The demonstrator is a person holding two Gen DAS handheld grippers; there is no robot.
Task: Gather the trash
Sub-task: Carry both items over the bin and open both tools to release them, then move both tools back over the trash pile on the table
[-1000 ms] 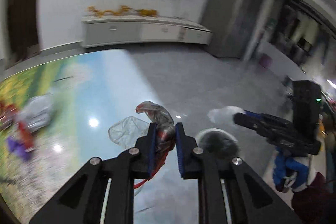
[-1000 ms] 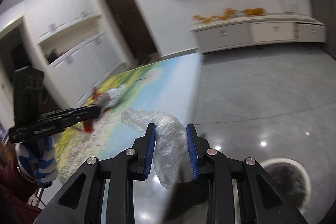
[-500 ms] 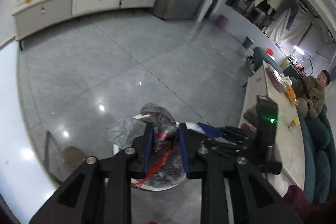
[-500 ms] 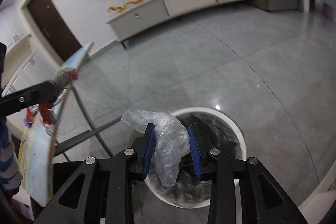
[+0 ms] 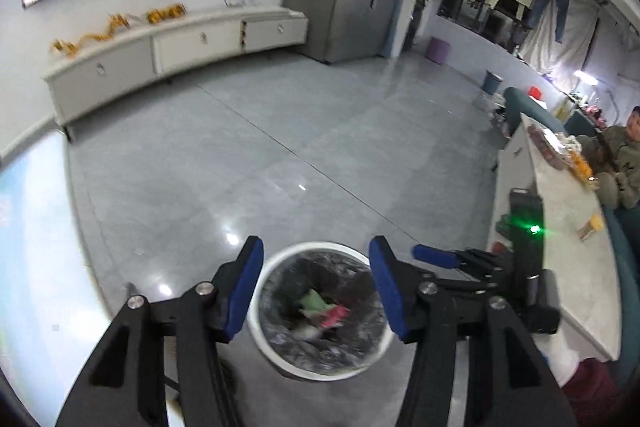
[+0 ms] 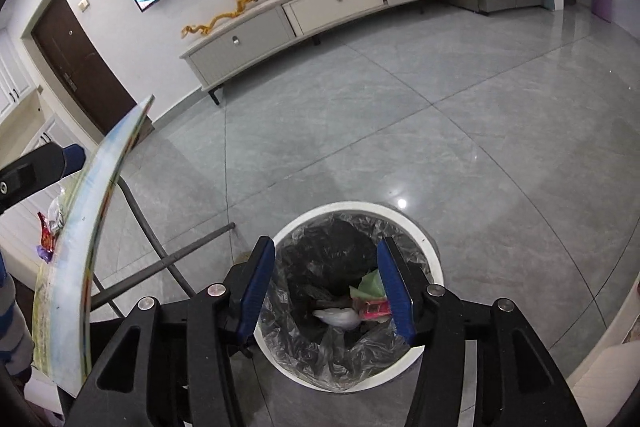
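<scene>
My left claw [image 5: 316,291] and right claw [image 6: 326,283] both hung over the white bin [image 6: 424,239] at the bottom centre of each frame, tilted steeply downward; a second earlier each had been clenched on a crumpled plastic wrapper, and now both sets of jaws were opening with nothing between them; the wrappers had dropped, and I judged the pale plastic wad [image 6: 336,317] lying in the black liner beside the green scrap [image 6: 370,283] and red packet [image 6: 374,309] to be one of them; that load was delivered; more wrappers [image 6: 50,223] waited on the table [image 6: 72,267] at the left edge of the right view, so the collecting was not finished.
</scene>
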